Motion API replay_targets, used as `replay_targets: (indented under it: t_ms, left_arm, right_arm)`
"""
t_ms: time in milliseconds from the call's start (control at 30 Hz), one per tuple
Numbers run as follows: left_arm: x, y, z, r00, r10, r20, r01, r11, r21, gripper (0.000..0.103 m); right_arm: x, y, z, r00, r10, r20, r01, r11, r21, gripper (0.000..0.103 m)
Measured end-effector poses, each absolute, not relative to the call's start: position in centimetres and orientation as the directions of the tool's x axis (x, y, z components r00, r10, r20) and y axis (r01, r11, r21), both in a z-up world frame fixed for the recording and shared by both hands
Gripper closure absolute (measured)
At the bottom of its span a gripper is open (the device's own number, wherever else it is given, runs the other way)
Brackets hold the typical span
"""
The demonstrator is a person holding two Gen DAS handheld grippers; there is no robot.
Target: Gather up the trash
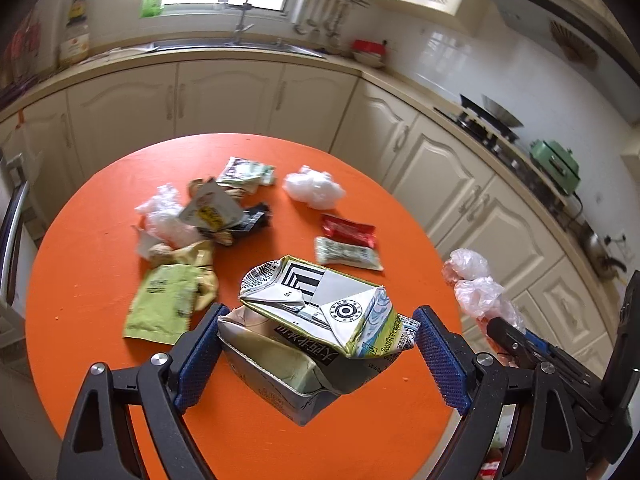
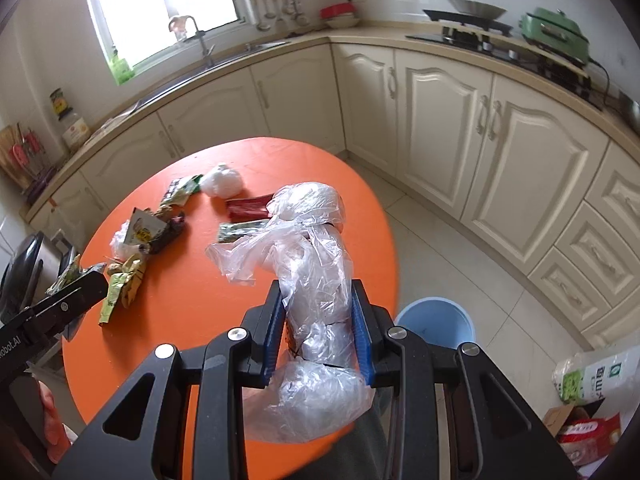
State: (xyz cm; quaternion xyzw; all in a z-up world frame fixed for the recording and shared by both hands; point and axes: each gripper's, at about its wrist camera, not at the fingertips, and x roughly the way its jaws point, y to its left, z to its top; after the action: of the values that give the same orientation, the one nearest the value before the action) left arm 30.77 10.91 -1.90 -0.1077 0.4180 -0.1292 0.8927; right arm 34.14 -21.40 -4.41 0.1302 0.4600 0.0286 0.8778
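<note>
My left gripper (image 1: 318, 320) is shut on a crushed drink carton (image 1: 316, 320), held above the round orange table (image 1: 100, 272). My right gripper (image 2: 316, 308) is shut on a crumpled clear plastic bag (image 2: 312, 264), held over the table's right edge; the bag also shows in the left wrist view (image 1: 476, 284). On the table lie a green packet (image 1: 160, 304), a red wrapper (image 1: 348, 230), a green-white wrapper (image 1: 346, 254), a white plastic wad (image 1: 314, 186) and a heap of mixed wrappers (image 1: 208, 212). A blue bin (image 2: 440, 322) stands on the floor right of the table.
Cream kitchen cabinets (image 2: 440, 128) and a counter with sink (image 1: 236, 46) and stove (image 2: 468, 26) curve behind the table. A black appliance (image 2: 24, 280) sits at the left. Bags and boxes (image 2: 588, 408) lie on the tiled floor at the right.
</note>
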Motion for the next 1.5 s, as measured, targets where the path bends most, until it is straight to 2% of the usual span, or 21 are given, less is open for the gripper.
replay_targets:
  t_ms: [367, 567, 967, 1367, 1500]
  left_arm:
    - [31.8, -2.5, -2.0, 0.523, -0.355, -0.775, 0.338, 0.921, -0.193, 0.015]
    - [33.9, -9.9, -2.8, 0.475, -0.383, -0.793, 0.430, 0.887, -0.170, 0.015]
    - [39.5, -23.7, -7.9, 0.374, -0.373, -0.849, 0.553, 0.824, -0.118, 0.015]
    - [46.1, -31.2, -13.0, 0.272, -0.306, -0.912, 0.557, 0.823, -0.110, 0.014]
    - [48.2, -32.7, -14.4, 0.210, -0.317, -0.925, 0.546, 0.823, -0.158, 0.014]
  right_arm:
    - [30.1, -32.9, -6.9, 0.596, 0.081, -0.799, 0.326, 0.885, 0.333, 0.072]
    - [28.3, -39.1, -8.5, 0.570, -0.001, -0.822, 0.461, 0.828, 0.320, 0.072]
    - [26.1, -48.6, -12.3, 0.509, -0.085, -0.856, 0.632, 0.712, 0.305, 0.072]
    - [28.2, -51.0, -17.5, 0.434, -0.031, -0.900, 0.667, 0.683, 0.298, 0.072]
    - [28.9, -50.9, -18.5, 0.420, -0.007, -0.908, 0.660, 0.689, 0.299, 0.072]
